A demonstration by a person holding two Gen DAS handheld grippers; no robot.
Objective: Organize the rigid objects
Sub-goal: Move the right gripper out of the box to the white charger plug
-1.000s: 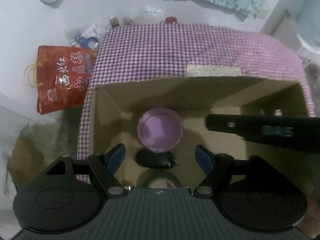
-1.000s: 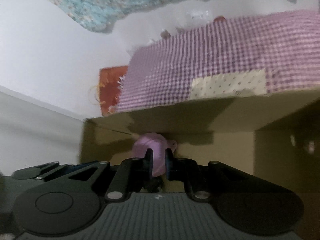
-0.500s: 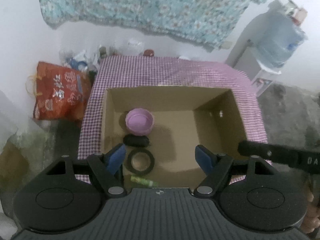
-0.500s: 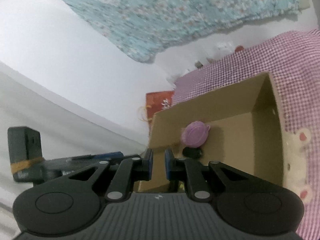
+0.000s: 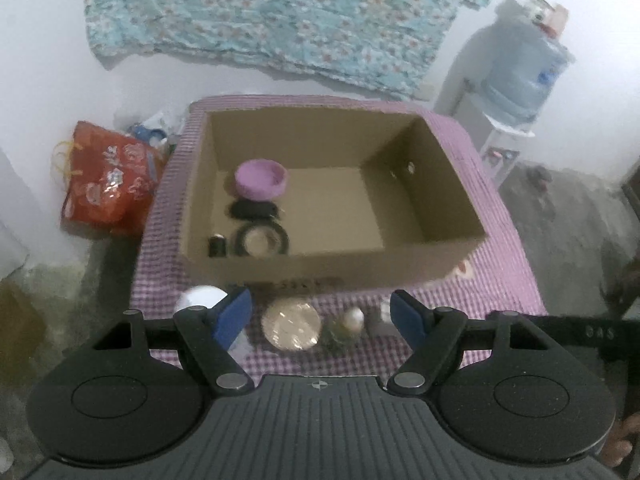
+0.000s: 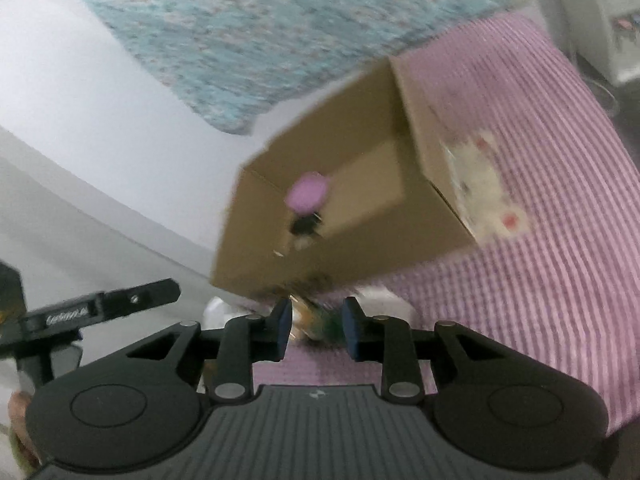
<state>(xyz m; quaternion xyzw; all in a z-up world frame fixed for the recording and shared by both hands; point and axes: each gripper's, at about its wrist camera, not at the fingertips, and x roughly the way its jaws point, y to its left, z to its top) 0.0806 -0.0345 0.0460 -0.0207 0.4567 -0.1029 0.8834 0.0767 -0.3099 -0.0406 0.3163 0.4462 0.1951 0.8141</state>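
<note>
Your left gripper [image 5: 321,315] jaws stand wide, empty; your right gripper [image 6: 315,328] jaws are opening, empty, below the cardboard box [image 5: 404,264] at mid-frame.

No text reads clearly; the red bag [image 5: 108,184] bears pale printed characters, perhaps Chinese, too blurred.

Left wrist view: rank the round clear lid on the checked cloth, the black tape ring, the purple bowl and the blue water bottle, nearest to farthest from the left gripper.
1. Round clear lid, on the checked cloth between the open left gripper's fingers.
2. Black tape ring, near left of the cardboard box.
3. Purple bowl, farther back in the box.
4. Blue water bottle, far right.
</note>
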